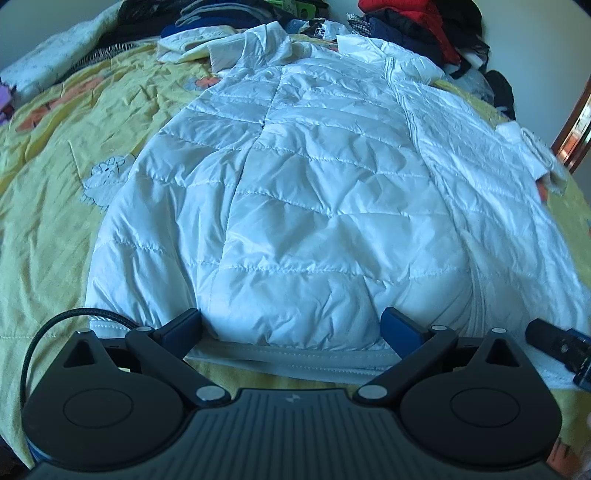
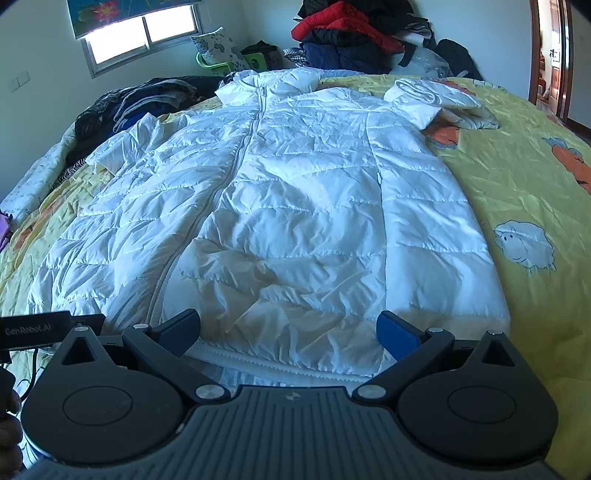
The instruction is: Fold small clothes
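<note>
So I've got this white quilted puffer jacket (image 1: 314, 192) spread out flat, front up and zipped, on a yellow cartoon-print bedspread (image 1: 55, 192), hem closest to me and collar at the far end. Nothing's folded yet as far as I can tell, so I'd call this the very start: lining up on the hem before the first fold.

Starting on the left: my left gripper (image 1: 291, 326) is spread wide, holding nothing, parked right at the hem with the blue fingertips (image 1: 184, 328) straddling the puffy bottom edge. The left sleeve looks bunched up near the shoulder, off toward a heap of dark clothes (image 1: 229, 18) at the head of the bed.

Over to the right: my right gripper (image 2: 288, 328) is the same story, fingers wide apart and empty, sitting at the hem just right of the zipper (image 2: 243, 147). The right sleeve (image 2: 417, 99) is crooked out by the collar, next to a red and dark clothes pile (image 2: 351, 33).

Next move, I reckon, is to clamp the hem on both sides. This fabric looks slippery and puffy, so I'd bite deep, grabbing both layers.
</note>
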Action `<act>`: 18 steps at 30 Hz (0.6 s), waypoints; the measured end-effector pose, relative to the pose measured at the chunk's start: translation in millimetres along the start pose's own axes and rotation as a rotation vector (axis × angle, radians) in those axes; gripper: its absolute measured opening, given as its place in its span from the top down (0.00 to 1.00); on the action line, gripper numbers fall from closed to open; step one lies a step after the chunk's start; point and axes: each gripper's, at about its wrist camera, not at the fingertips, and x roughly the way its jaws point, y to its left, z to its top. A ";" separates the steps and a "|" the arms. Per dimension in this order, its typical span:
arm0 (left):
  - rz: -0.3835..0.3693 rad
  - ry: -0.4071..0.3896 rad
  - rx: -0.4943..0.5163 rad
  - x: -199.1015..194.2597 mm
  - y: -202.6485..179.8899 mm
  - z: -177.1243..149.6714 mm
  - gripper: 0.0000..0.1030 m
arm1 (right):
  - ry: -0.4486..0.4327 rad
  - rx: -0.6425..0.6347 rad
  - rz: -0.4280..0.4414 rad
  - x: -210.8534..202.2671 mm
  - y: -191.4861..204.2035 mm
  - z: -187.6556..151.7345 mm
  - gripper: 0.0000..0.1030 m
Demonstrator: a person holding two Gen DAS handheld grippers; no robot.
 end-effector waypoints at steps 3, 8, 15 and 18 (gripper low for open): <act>0.020 -0.002 0.042 -0.5 -4.8 -1.2 0.00 | -0.002 0.004 0.005 -1.4 -1.3 -0.1 0.01; 0.026 -0.027 0.027 -10.5 -3.9 -1.2 0.00 | -0.002 0.009 0.007 -1.1 -3.2 -0.8 0.01; -0.024 -0.021 0.030 -21.2 -6.9 5.4 0.00 | -0.001 0.001 0.008 -1.0 -3.9 -2.8 0.01; -0.137 0.029 0.049 -28.9 -8.3 7.3 0.00 | 0.001 0.003 0.013 -1.5 -5.4 -2.2 0.01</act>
